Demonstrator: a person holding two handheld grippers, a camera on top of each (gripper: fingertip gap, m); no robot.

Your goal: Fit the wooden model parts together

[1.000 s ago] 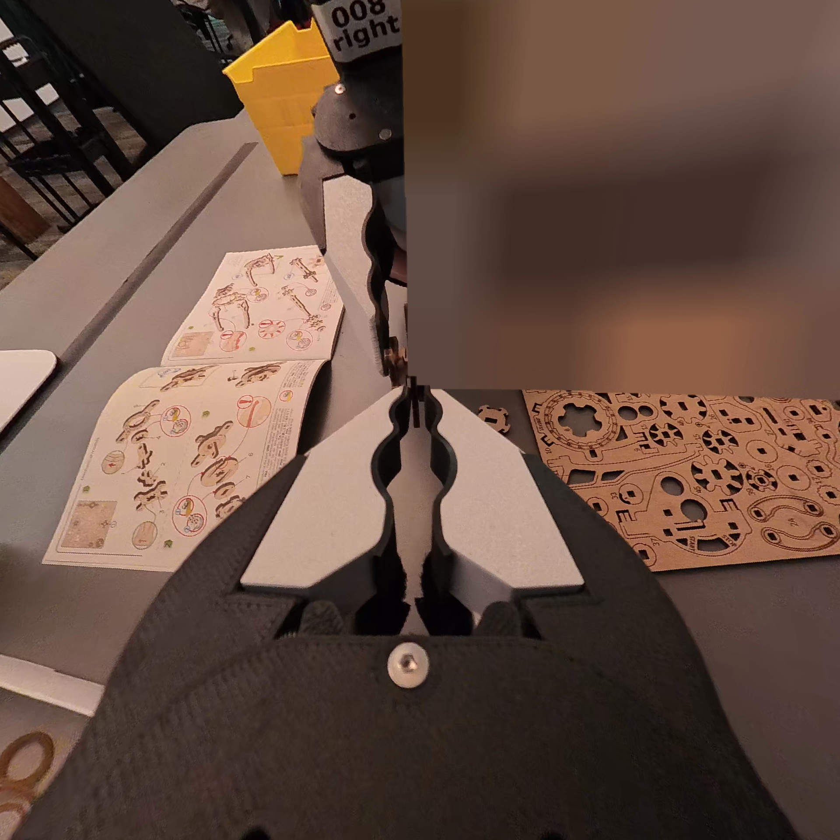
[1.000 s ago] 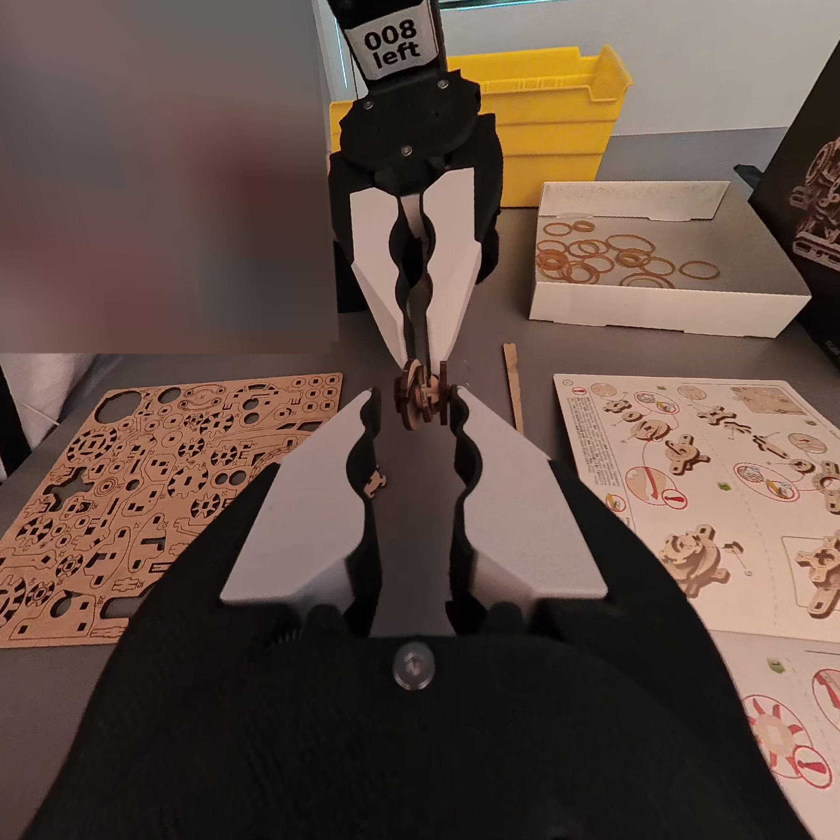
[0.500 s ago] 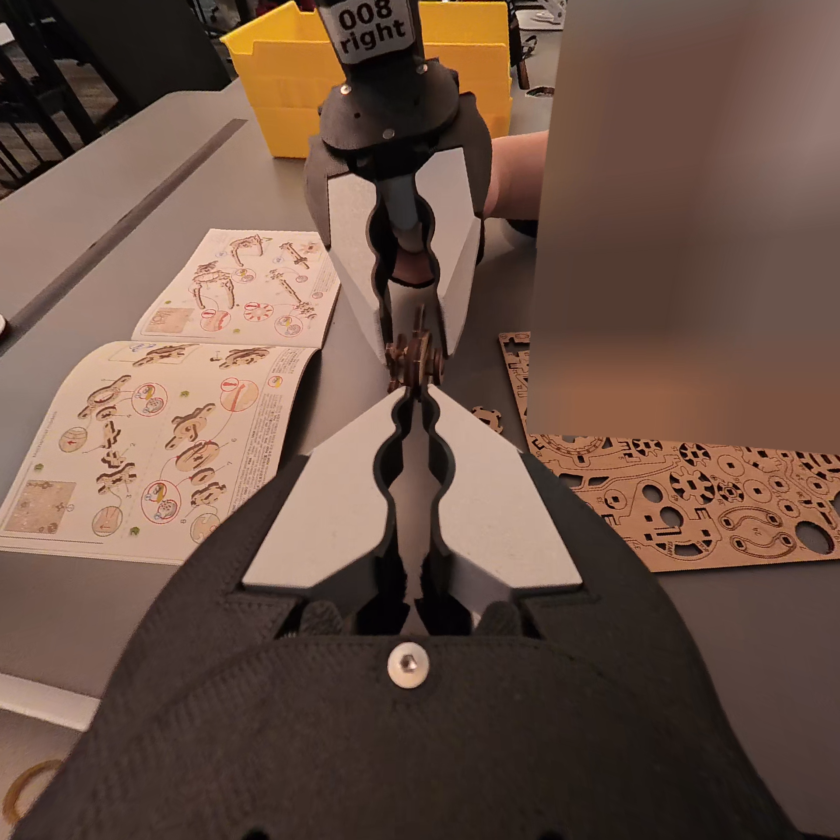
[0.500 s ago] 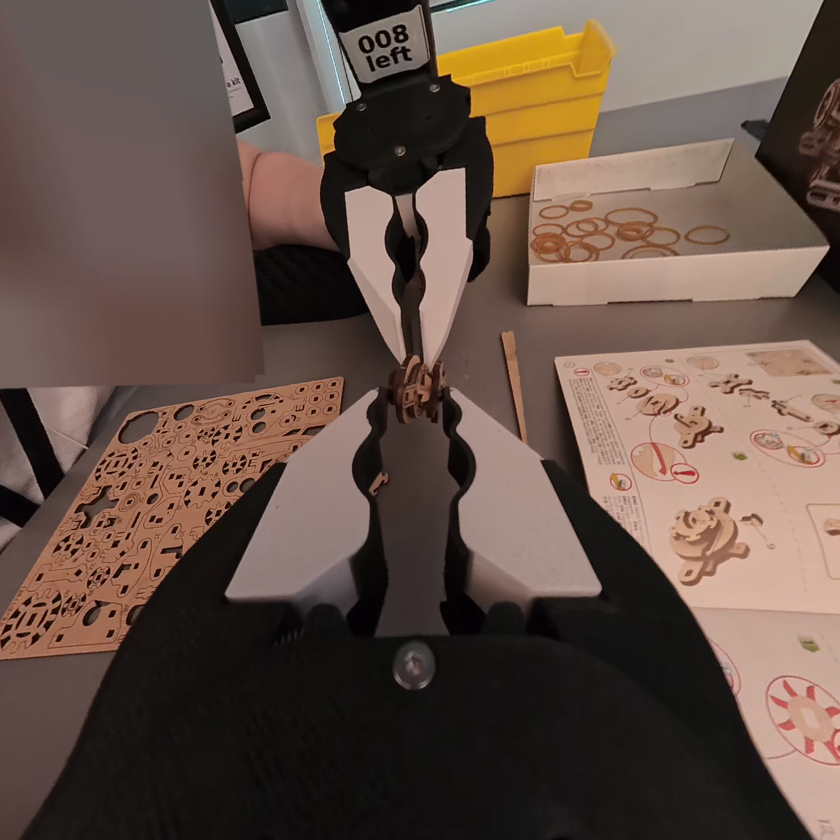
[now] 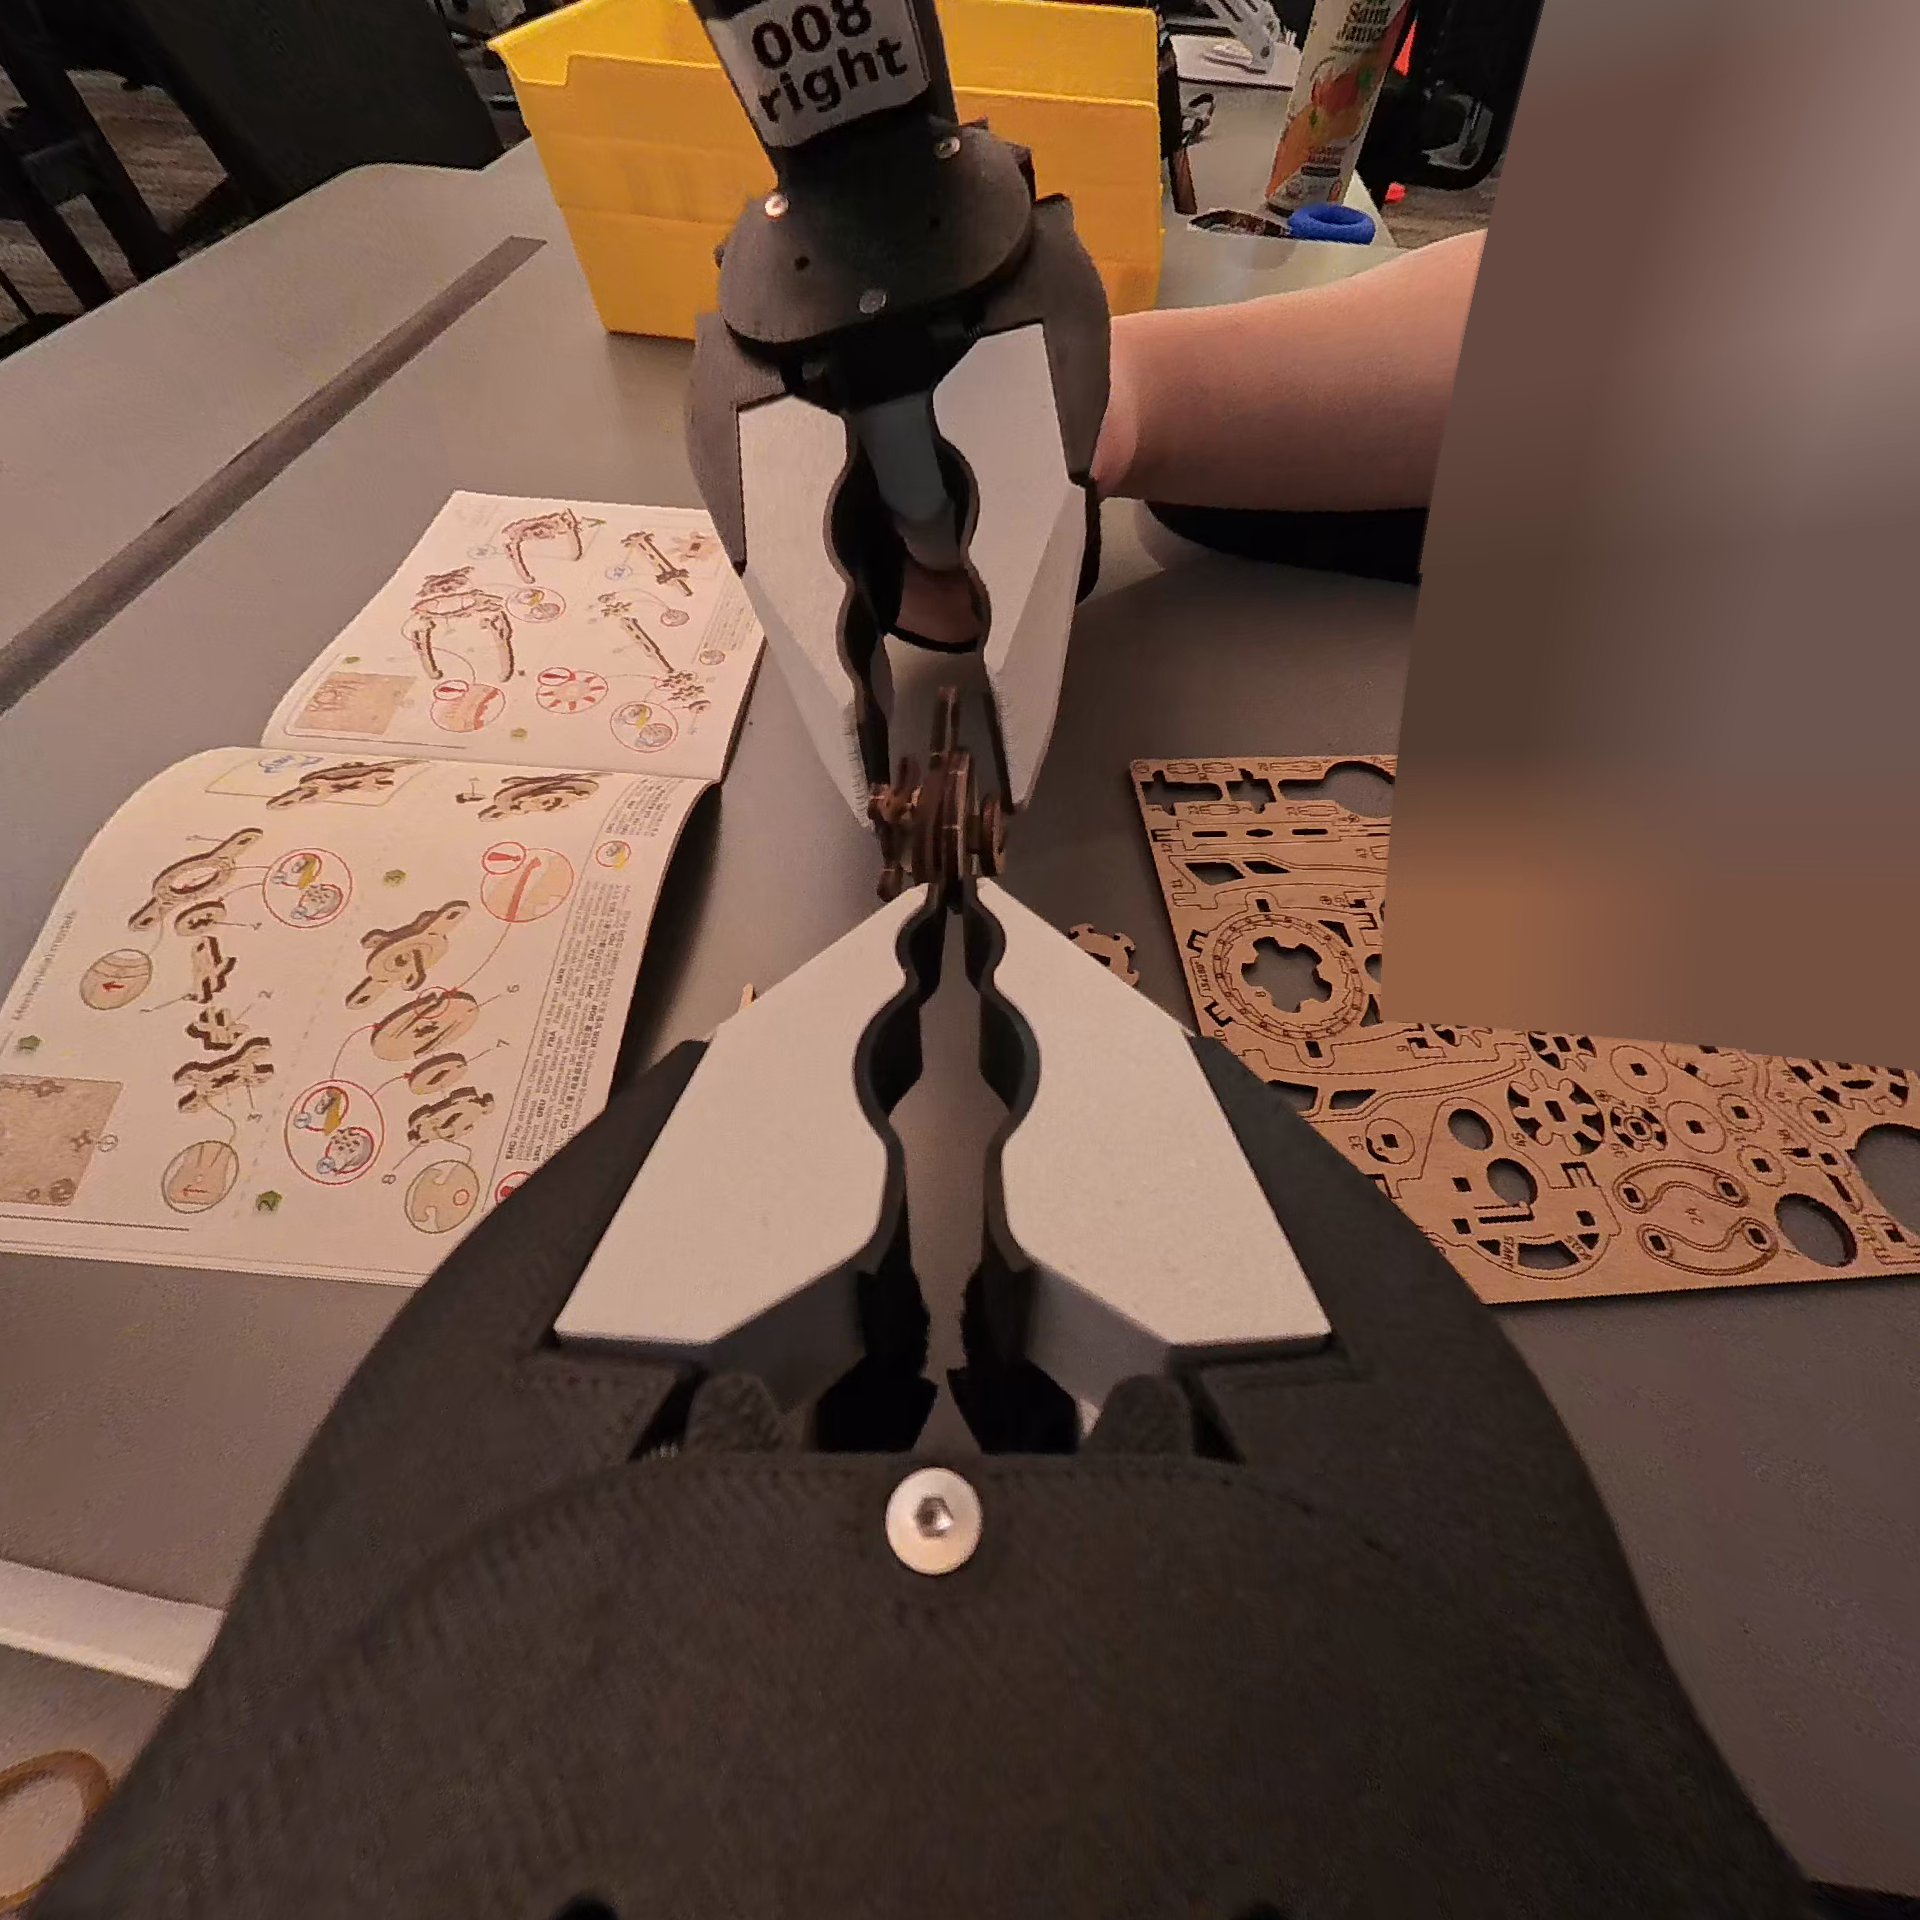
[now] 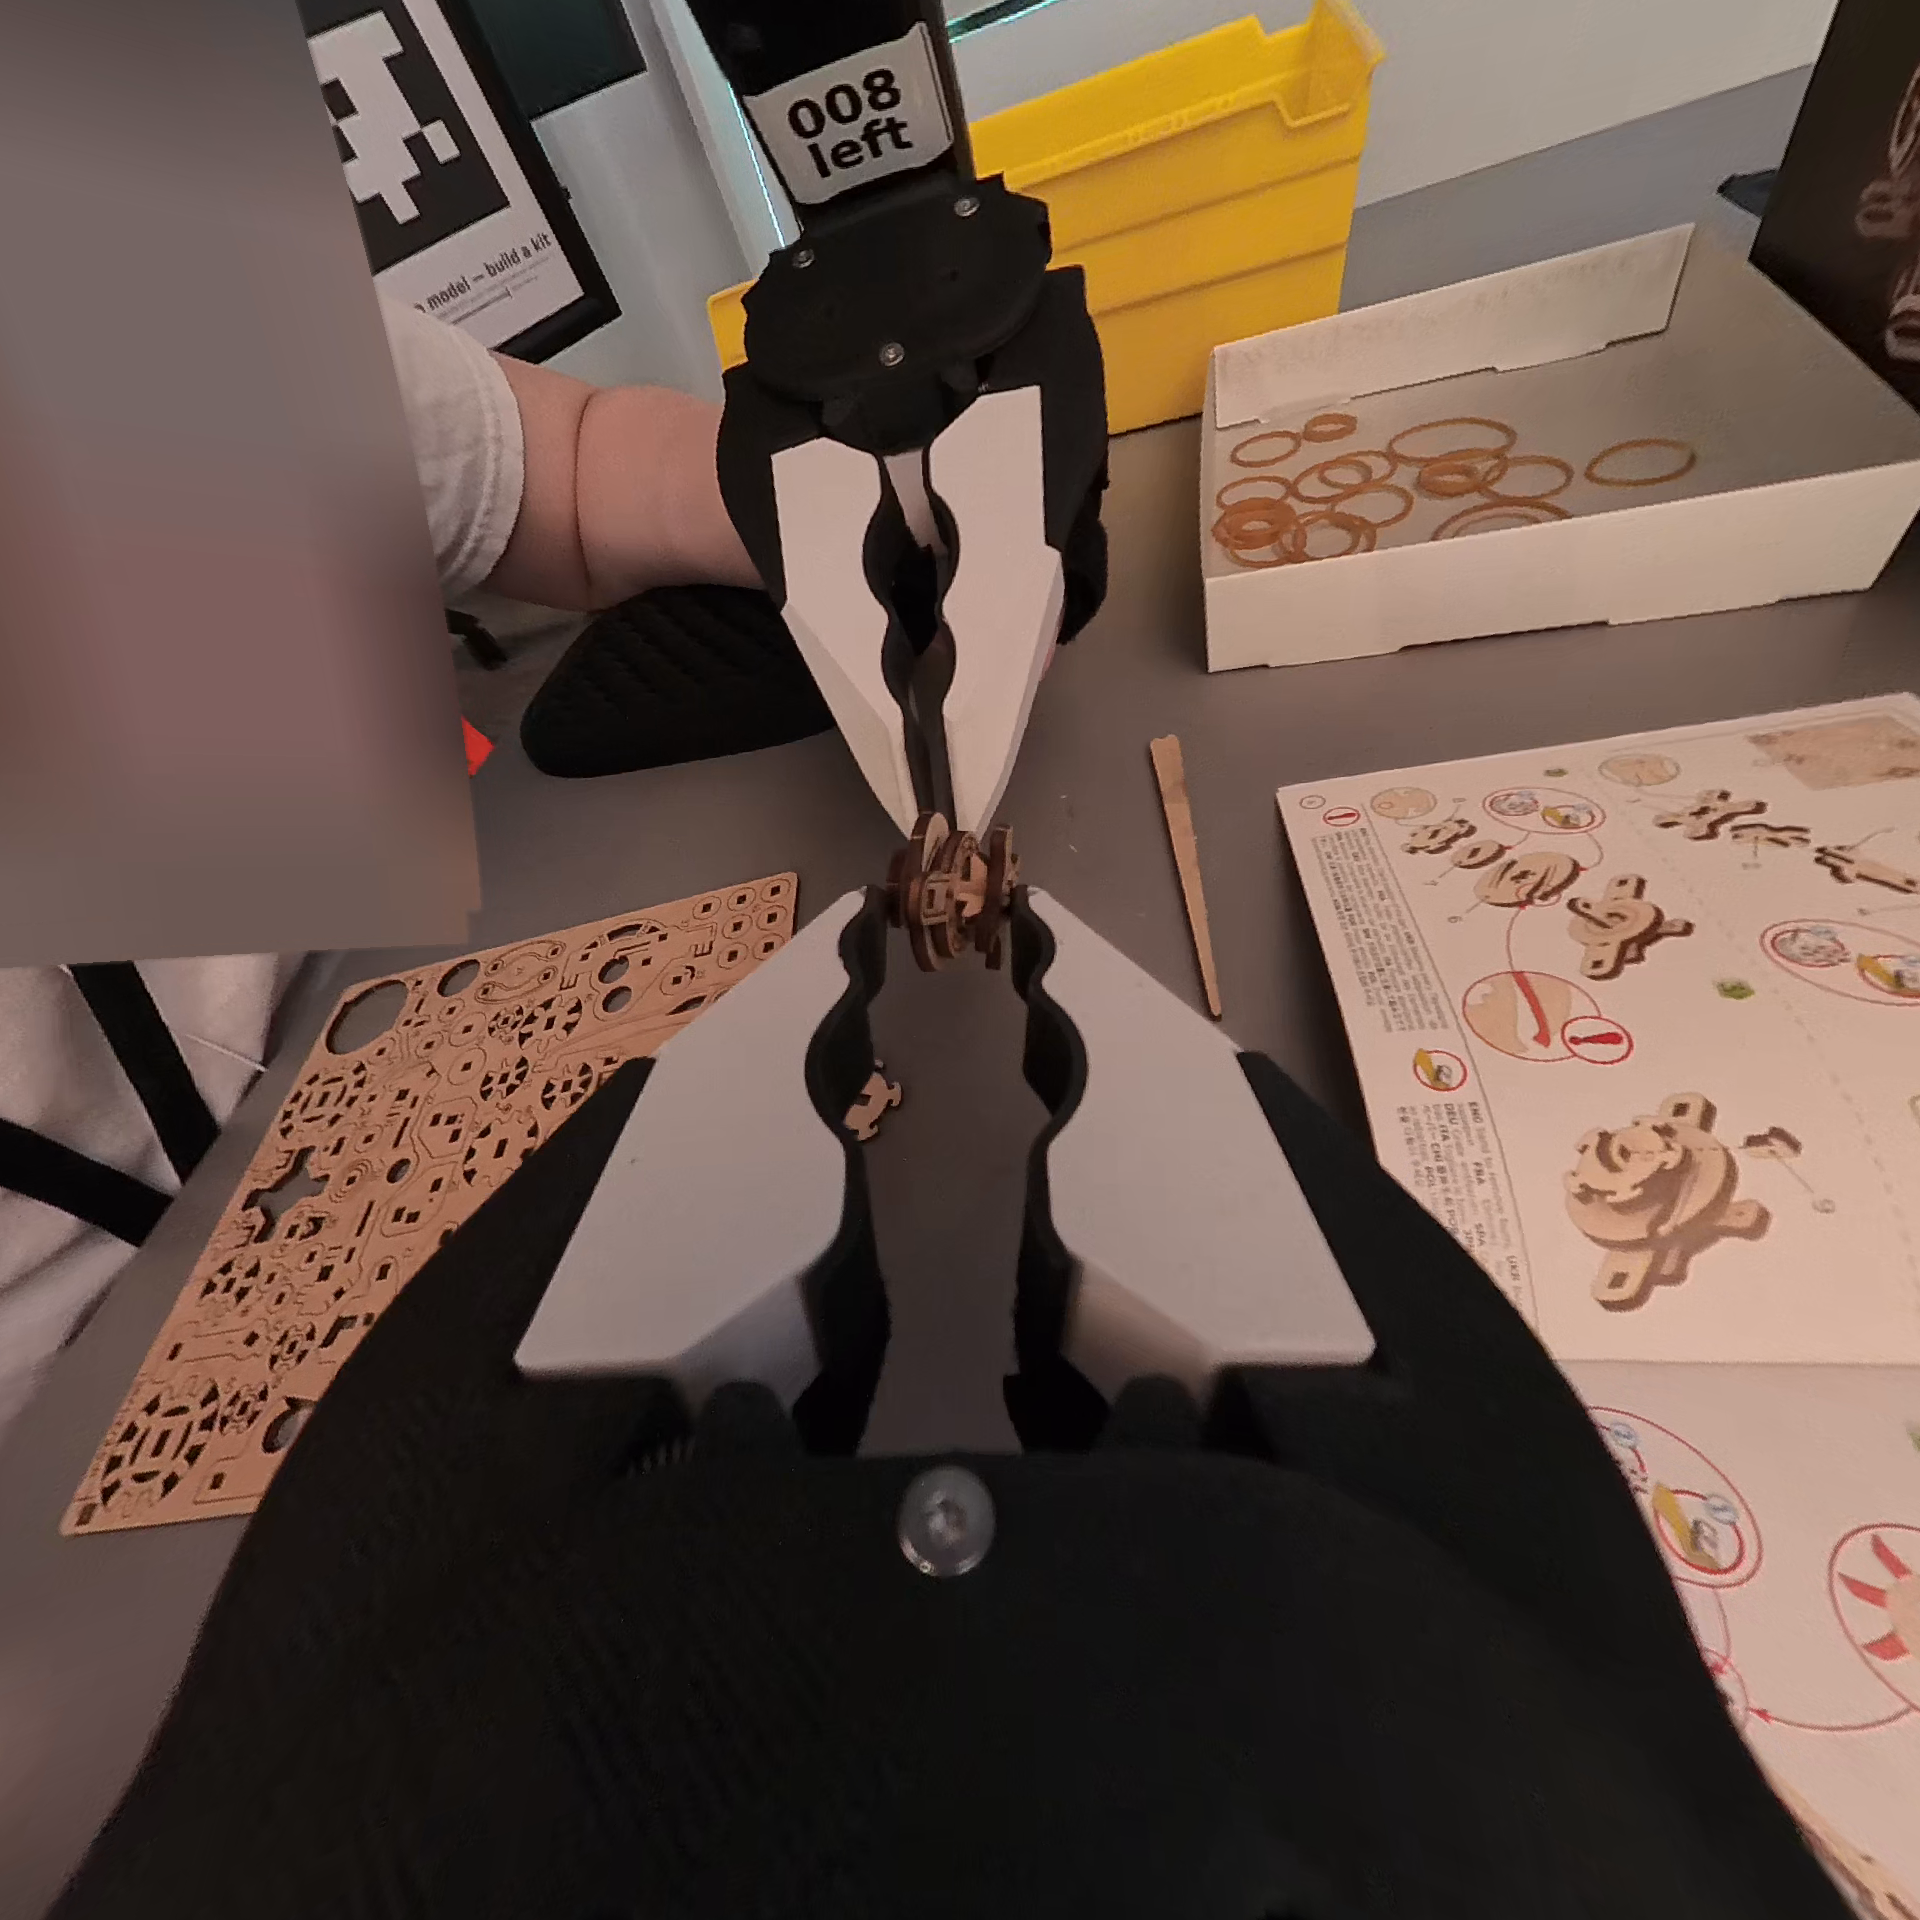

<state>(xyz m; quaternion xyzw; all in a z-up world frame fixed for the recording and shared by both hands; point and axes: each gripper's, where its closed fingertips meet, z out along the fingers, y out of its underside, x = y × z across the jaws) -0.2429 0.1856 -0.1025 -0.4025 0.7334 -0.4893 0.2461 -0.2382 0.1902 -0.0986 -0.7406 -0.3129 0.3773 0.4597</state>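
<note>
We pinch wooden gear assembly (image 6: pixel 951 899) w/ both: left gripper (image 5: pixel 951 902) tips nipping its edge, right gripper (image 6: pixel 948 914) clamping its sides; both grippers carry white tags

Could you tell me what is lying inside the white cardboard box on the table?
The white box holds a scatter of tan rubber bands on its floor. Its near wall hides the front strip of the floor, so anything there cannot be seen.

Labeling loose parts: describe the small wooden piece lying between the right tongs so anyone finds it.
Start at the punched wooden sheet on the grey table. Just right of it, by the right tongs' left finger, lies the loose piece: pale, bone-shaped, alone and flat, unlike the held assembly.
</note>
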